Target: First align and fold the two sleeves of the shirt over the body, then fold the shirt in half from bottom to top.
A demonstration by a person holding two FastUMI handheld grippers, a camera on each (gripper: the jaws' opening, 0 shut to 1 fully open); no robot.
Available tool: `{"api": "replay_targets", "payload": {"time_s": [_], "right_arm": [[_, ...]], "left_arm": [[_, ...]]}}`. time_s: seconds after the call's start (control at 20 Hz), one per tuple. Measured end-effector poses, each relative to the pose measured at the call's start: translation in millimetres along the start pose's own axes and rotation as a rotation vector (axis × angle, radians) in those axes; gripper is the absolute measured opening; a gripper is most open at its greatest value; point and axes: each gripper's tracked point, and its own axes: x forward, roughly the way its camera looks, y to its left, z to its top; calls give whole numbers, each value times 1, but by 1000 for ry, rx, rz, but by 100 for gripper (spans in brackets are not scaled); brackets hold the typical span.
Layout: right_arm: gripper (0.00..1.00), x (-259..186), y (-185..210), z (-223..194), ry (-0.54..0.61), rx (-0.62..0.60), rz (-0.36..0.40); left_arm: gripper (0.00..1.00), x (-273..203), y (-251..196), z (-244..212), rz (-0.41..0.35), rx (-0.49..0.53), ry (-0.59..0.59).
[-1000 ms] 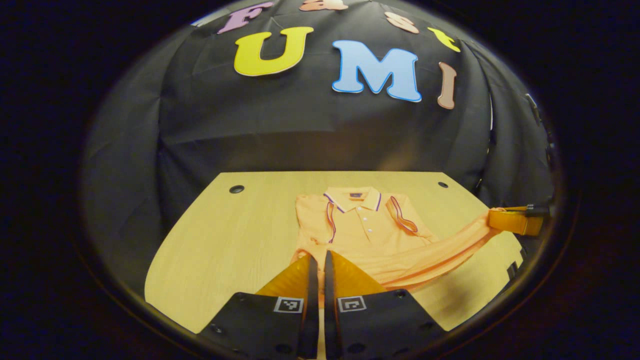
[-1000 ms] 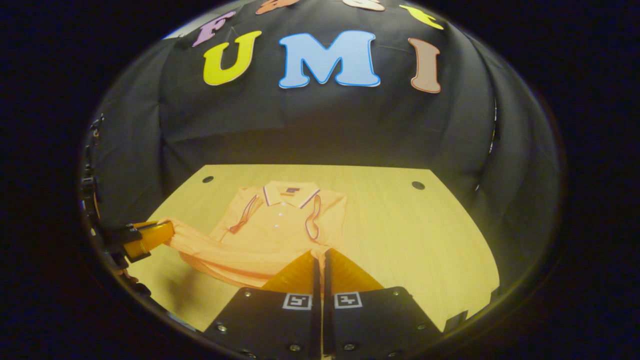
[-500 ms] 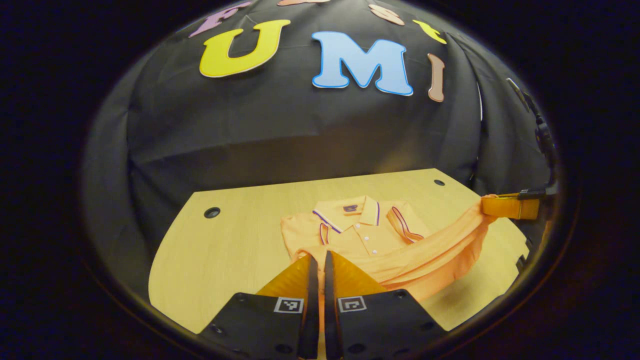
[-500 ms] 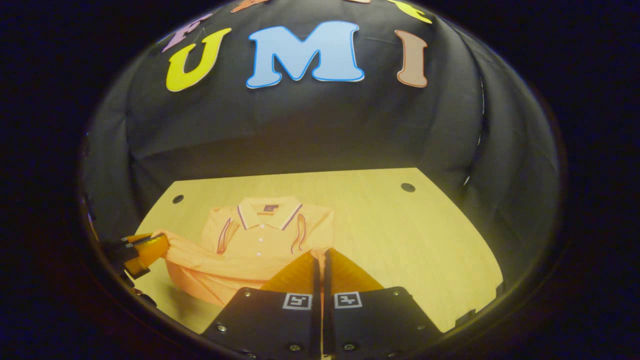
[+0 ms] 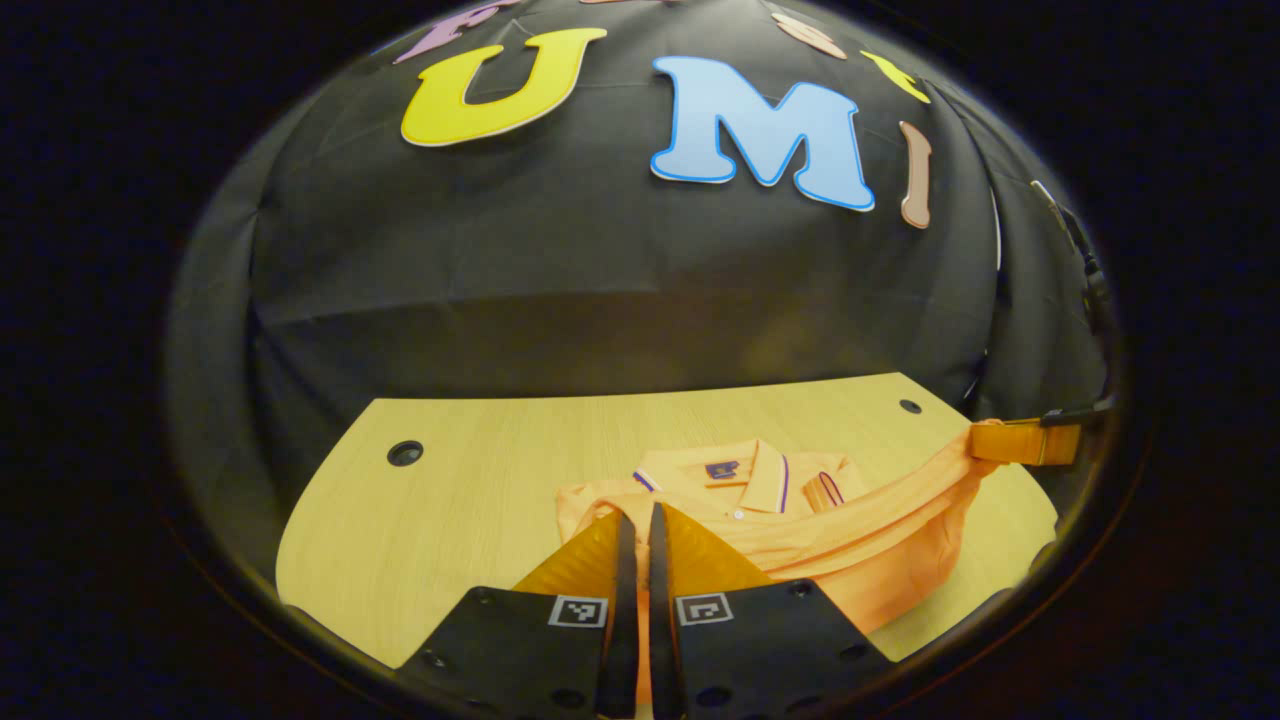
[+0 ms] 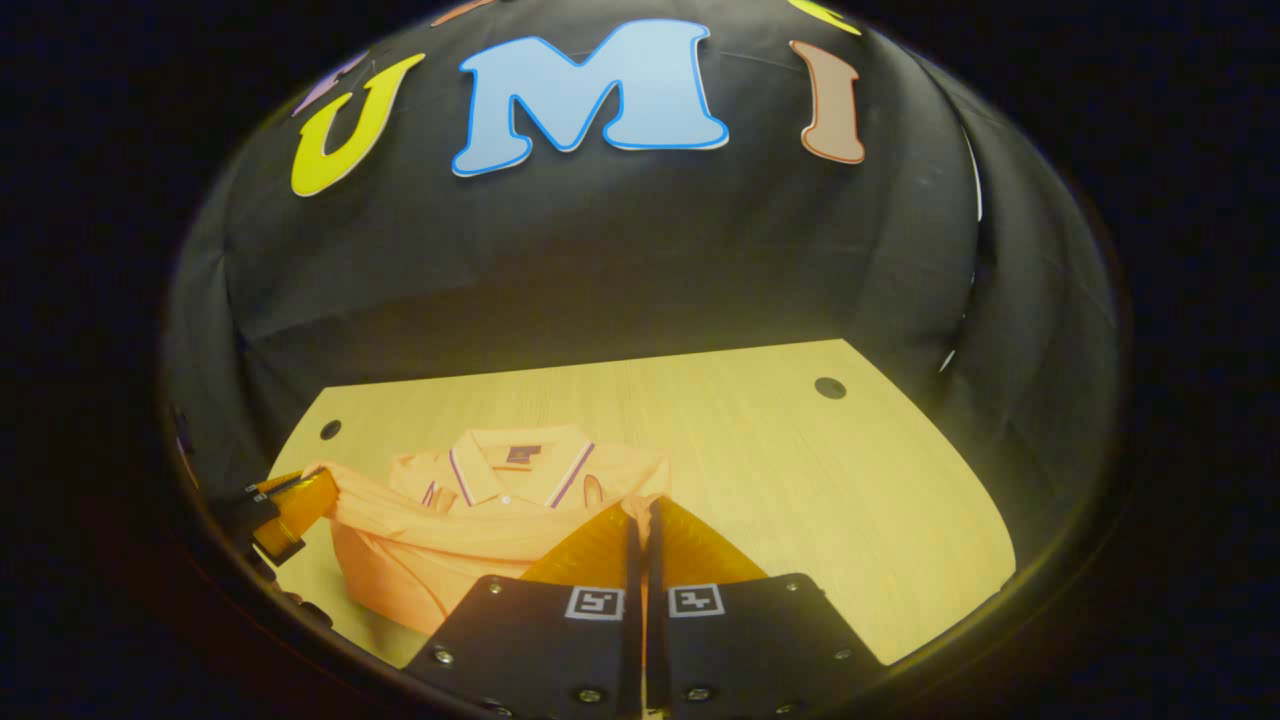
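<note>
Light wooden desk (image 5: 450, 510), round cable holes near its far corners; bare wood open left of the garment in the left gripper view, right of it in the right gripper view.

Orange polo shirt with purple-striped collar (image 5: 760, 500) lies mid-desk, collar toward the wall, bottom hem lifted off the desk and stretched in a sagging band.

Left hand-held gripper (image 5: 634, 520) closed, pinching one hem corner. Right hand-held gripper (image 6: 640, 512) likewise clamped on the other.

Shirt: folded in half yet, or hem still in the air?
Mid-fold. Both grippers hold the shirt's hem raised off the table, just short of the collar, not laid down.
</note>
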Motion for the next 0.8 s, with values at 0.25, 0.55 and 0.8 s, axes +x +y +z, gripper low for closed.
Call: {"api": "replay_targets", "payload": {"time_s": [0.25, 0.55, 0.8], "right_arm": [[2, 35, 10, 13, 12, -17, 15], [2, 69, 16, 18, 31, -29, 20], [2, 95, 27, 26, 35, -53, 18]], "left_arm": [[12, 37, 12, 4, 21, -28, 12], [11, 64, 25, -1, 38, -49, 24], [11, 87, 36, 8, 54, -69, 0]]}}
